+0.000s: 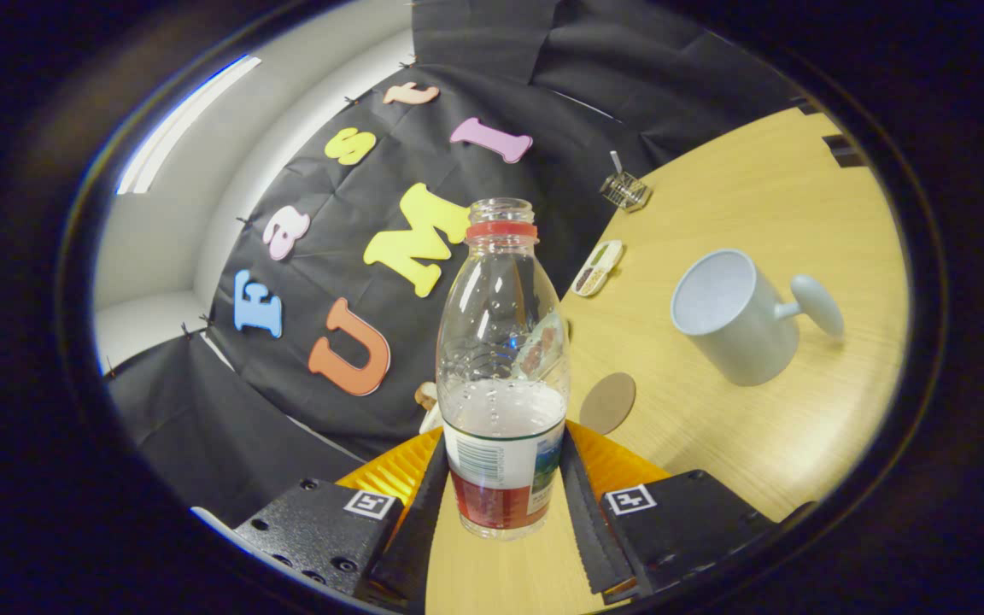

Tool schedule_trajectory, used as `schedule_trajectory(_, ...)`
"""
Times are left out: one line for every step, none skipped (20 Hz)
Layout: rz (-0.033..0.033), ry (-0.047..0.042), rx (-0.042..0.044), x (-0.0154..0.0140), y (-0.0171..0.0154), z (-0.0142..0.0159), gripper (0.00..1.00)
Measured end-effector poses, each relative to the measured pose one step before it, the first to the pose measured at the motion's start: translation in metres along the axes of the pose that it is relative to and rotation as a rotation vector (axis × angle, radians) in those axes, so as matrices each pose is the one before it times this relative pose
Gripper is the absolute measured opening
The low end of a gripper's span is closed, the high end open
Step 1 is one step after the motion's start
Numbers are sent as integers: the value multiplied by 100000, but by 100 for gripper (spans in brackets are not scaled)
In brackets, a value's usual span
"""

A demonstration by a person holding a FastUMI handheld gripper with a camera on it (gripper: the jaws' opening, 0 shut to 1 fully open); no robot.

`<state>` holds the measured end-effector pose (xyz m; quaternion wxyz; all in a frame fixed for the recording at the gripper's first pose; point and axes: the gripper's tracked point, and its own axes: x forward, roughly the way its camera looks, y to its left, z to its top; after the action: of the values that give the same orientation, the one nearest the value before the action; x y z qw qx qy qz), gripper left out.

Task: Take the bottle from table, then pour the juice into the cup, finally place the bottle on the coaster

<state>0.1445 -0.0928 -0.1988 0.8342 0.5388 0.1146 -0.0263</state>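
Between the fingers of the claw [502, 504], which clamps its base from both sides, an uncapped plastic bottle [502, 367] stands upright, with a round coaster [608, 402] and a grey cup [735, 318] beyond on the wooden bench [765, 444].

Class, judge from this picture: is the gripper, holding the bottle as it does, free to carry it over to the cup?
Probably yes. The gripper is shut on the bottle, and only bare table lies between it and the cup. The coaster lies flat, off that path.

bottle [502, 376]: between the gripper [502, 504] fingers, both pressing its lower part
coaster [608, 402]: on table [757, 453], just beyond bottle
cup [735, 314]: on table, right of coaster
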Motion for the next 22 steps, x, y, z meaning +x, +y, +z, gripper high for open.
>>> schedule_trajectory(646, 412, 3188, 225, 45, -267, 75)
schedule_trajectory(447, -484, 3699, 169, -186, 184, 75)
schedule_trajectory(716, -596, 4463, 147, -51, 148, 74)
schedule_trajectory(772, -549, 4830, 195, -40, 82, 74)
schedule_trajectory(516, -304, 3232, 175, -63, 3, 74)
schedule_trajectory(403, -649, 3415, -64, -48, -98, 74)
schedule_trajectory(1320, -726, 2800, 64, 162, 100, 74)
schedule_trajectory(1210, -702, 2900, -216, 322, 29, 74)
schedule_trajectory(483, -844, 2709, 102, 132, 101, 74)
schedule_trajectory(94, -517, 2316, 8, 7, 10, 74)
schedule_trajectory(104, -295, 2498, -89, -24, 22, 74)
schedule_trajectory(797, -78, 2456, 195, 144, -114, 74)
schedule_trajectory(983, -280, 2661, 179, 219, -86, 74)
schedule_trajectory(198, -250, 1980, 131, 105, 16, 74)
schedule_trajectory(110, -135, 1480, 222, 68, -18, 74)
schedule_trajectory(394, -242, 1016, 103, 84, -83, 74)
schedule_trajectory(244, -410, 1249, -71, 78, -230, 74)
schedule_trajectory(480, -574, 1222, -128, 146, 202, 74)
schedule_trajectory(593, -1008, 1414, 41, 105, 172, 74)
schedule_trajectory(598, -1207, 2698, 136, 176, 303, 74)
schedule_trajectory(555, -208, 2590, -124, 137, 154, 74)
schedule_trajectory(466, 51, 1484, 26, 187, -32, 74)
